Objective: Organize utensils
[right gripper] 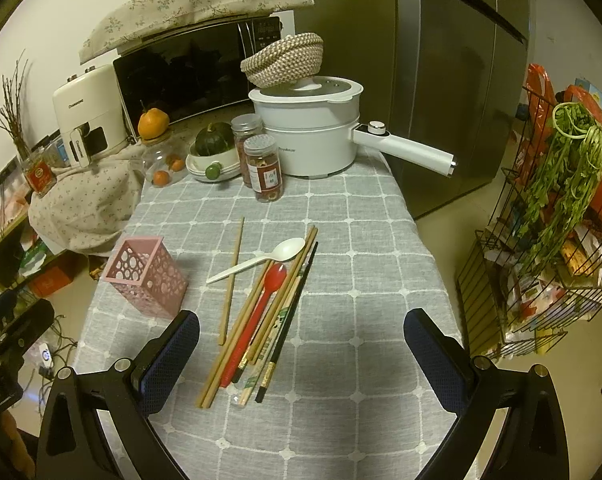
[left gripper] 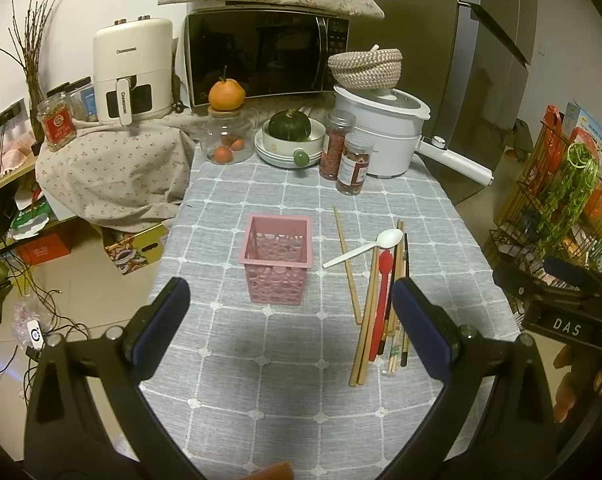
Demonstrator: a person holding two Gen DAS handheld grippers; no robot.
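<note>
Both our grippers hang above the near end of the tabletop (right gripper: 381, 240) with jaws spread wide and nothing between them; the left gripper (left gripper: 289, 316) faces the pink basket (left gripper: 277, 258), which stands upright and, as far as we can see, empty; the right gripper (right gripper: 301, 348) sits just behind the loose utensils. Those lie in a rough bundle: several wooden chopsticks (right gripper: 257, 312), a red spoon (right gripper: 261, 312) among them, a dark chopstick (right gripper: 291, 320) along the right side, a white spoon (right gripper: 261, 260) lying across the top, and one single chopstick (right gripper: 233, 280) apart to the left. We judge the white spoon the easiest first pick, since it lies on top; we should close on its handle, lift straight up, and lower it handle-down into the basket; the left jaws could steady the basket, which looks light.
</note>
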